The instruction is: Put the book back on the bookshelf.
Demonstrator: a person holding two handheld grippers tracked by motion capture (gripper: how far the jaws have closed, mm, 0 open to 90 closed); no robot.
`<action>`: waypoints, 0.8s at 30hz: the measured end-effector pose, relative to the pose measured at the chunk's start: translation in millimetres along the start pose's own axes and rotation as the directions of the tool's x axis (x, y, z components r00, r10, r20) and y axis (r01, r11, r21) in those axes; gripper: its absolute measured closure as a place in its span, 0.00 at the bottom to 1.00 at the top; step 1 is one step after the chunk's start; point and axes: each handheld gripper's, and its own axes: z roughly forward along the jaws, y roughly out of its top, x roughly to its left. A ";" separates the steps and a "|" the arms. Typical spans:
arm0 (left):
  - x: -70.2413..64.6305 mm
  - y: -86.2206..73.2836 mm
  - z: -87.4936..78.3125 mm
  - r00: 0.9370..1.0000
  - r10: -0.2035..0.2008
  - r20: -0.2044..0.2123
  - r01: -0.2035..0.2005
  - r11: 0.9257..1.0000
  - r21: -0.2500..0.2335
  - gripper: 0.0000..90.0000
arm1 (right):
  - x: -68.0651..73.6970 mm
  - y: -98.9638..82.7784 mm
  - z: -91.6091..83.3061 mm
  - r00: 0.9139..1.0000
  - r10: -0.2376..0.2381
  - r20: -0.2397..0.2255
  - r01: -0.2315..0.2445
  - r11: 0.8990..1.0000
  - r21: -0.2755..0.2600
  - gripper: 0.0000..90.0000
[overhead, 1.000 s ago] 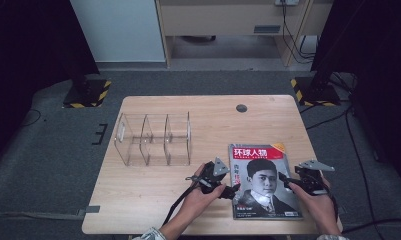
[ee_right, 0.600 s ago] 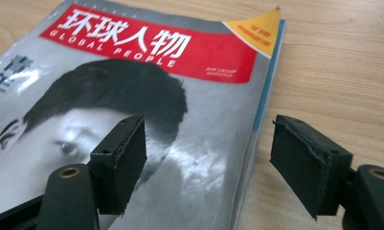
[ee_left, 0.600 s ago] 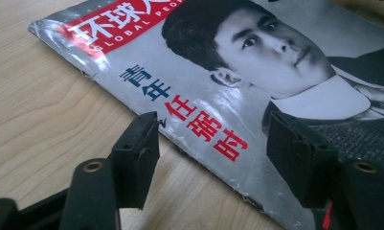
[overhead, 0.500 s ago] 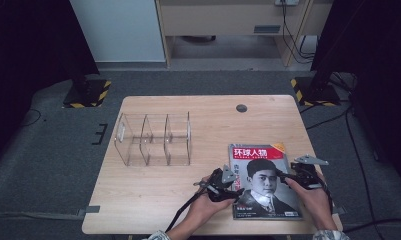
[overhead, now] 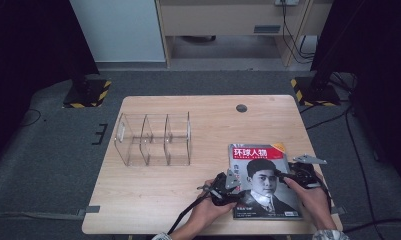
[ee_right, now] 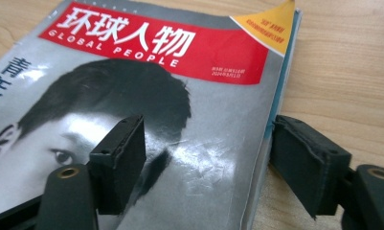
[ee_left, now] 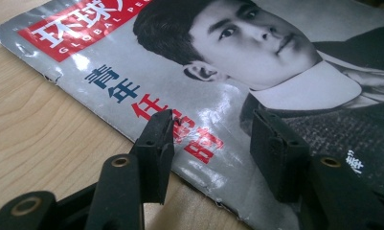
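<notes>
Magazine (overhead: 263, 182) flat on table (overhead: 158, 195), hand-held grippers at both side edges

A lab or recording studio, not a home. The small wooden table (overhead: 178, 200) stands alone on grey carpet, w/ a cable grommet hole (overhead: 241, 108) near its far edge. Left and right of the table, beyond its far corners, stand dark equipment stands on bases w/ yellow-black hazard tape (overhead: 88, 94) (overhead: 313, 90). Behind the table are a pale cabinet (overhead: 119, 30) and a beige desk unit (overhead: 228, 20), w/ loose cables (overhead: 293, 45) trailing down at the desk's right end.
</notes>
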 end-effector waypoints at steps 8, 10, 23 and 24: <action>-1.9 -2.3 1.6 1.000 0.021 -0.013 -0.021 1.000 -0.015 0.55 | 8.6 5.1 -20.1 1.000 -0.009 -0.025 0.007 0.995 -0.099 0.51; -2.0 -2.3 1.6 1.000 0.019 -0.014 -0.019 1.000 -0.014 0.55 | 12.3 5.8 -25.1 0.999 -0.013 -0.042 0.008 0.993 -0.117 0.54; -0.3 -2.1 2.1 1.000 0.009 0.000 -0.009 1.000 -0.013 0.55 | 19.0 1.7 -16.4 0.997 -0.057 -0.060 0.053 0.996 -0.067 0.47; -0.5 -2.0 2.1 1.000 0.011 -0.002 -0.011 1.000 -0.012 0.55 | 21.6 2.4 -18.6 0.996 -0.076 -0.054 0.072 0.995 -0.073 0.49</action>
